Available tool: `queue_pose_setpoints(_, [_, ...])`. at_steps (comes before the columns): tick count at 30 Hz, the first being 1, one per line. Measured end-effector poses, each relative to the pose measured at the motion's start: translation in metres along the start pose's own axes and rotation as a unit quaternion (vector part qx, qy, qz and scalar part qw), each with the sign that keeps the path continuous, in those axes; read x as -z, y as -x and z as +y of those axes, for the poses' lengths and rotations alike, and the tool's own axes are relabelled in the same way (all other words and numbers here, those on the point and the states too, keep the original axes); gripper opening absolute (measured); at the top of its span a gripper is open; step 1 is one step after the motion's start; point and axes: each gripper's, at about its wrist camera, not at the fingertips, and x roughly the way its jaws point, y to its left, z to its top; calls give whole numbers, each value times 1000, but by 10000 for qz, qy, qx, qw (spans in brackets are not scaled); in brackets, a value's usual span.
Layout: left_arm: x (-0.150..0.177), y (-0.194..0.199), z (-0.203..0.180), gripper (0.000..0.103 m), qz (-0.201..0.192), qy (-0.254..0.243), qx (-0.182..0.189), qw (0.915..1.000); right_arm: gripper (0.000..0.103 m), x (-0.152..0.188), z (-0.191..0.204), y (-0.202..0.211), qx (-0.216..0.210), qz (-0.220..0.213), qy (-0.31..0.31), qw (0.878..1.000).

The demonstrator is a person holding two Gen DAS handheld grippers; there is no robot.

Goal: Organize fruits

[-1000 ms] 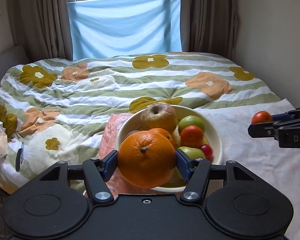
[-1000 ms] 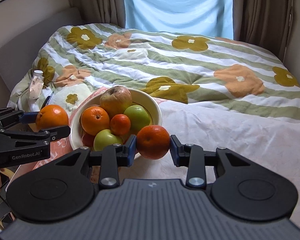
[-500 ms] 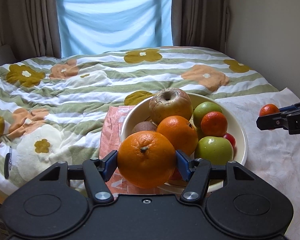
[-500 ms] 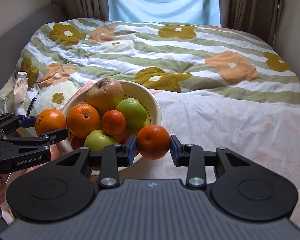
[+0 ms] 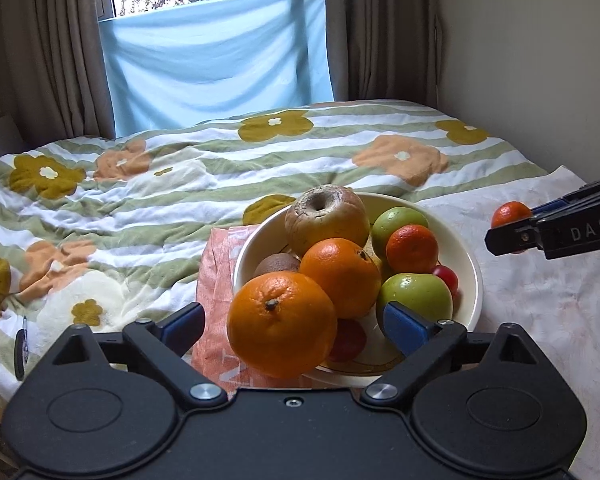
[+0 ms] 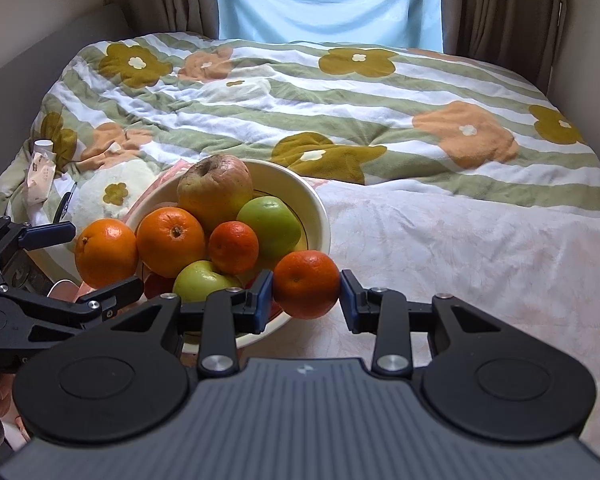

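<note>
Fingers of the left gripper (image 5: pixel 290 326) are spreading apart, and the large round orange (image 5: pixel 282 324) sits between them with a clear gap at each blue pad, so neither pad presses it. Whether this fruit rests on the bowl's near rim or on the fruit behind it cannot be told. Just beyond the fingertips stands the cream ceramic bowl (image 5: pixel 470 280), on a folded salmon-pink cloth (image 5: pixel 216 280) that shows under the left finger. Inside the bowl, ahead of the fingers, lie a second orange (image 5: pixel 340 276), a wrinkled yellow-brown apple (image 5: pixel 326 220), 2 green apples, a small mandarin (image 5: pixel 412 248), a brown kiwi (image 5: pixel 276 266) and red fruit low near the right finger.

Fingers of the right gripper (image 6: pixel 306 290) are clamped on a small round orange-red tangerine (image 6: pixel 306 284), both blue pads pressing its sides. That fruit hangs just off the bowl's (image 6: pixel 320 208) right rim, with pale pink sheet (image 6: pixel 460 248) beyond the right finger. Past both sets of fingertips spreads a green-striped flowered quilt (image 6: pixel 300 88).
</note>
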Motion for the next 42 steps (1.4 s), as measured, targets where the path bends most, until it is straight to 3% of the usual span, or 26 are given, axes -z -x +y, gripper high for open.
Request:
queue_pose_setpoints(12, [-3,30,2,98,8,339,32,9994,50,-16,2,-9,-151,-82,324,9993])
queue_pose_setpoints(22, [-1,35,4,98,34,345,84,9994,51,-12,0,-28,-279,-149,821,9961])
queue_pose_setpoints(24, [-1,35,5,98,29,333,90,9994,62,-10,0,-29,-273,-238,824,9959])
queue_pose_setpoints(26, [0,35,6,98,25,321,106,9994,81,-9,0,-30,-220,-215,809,9962])
queue_pose_setpoints(30, [1,37,5,98,19,290,139,9995,99,-4,0,-24,-49,-312,712,9970])
queue_pose_setpoints(42, [-7,74,-14,98,-244,299,24,9993,100,1,-7,42,-14,-582,596,9965])
